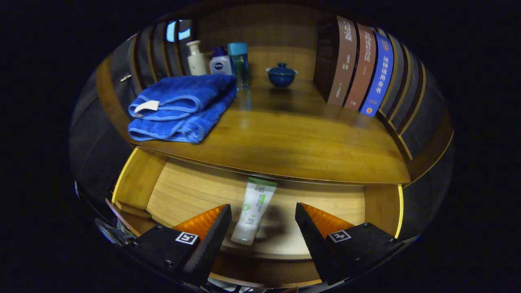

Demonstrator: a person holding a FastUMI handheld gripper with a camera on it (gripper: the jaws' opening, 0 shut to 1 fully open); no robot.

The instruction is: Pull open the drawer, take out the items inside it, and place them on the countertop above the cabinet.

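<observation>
The wooden drawer (183, 191) stands pulled open below the countertop (293, 138). A white tube with a green cap end (254, 209) lies on the drawer's floor, lengthwise, its cap end pointing back under the countertop's edge. My gripper (263, 213) hangs over the drawer, open, with the tube between the two fingers, nearer the left one. Neither finger touches the tube.
On the countertop lie a folded blue towel (183, 108) at the left, three bottles (220, 61) behind it, a small blue lidded bowl (281, 75) at the back, and a row of upright books (362, 69) at the right. Bare wood spans the countertop's middle and front.
</observation>
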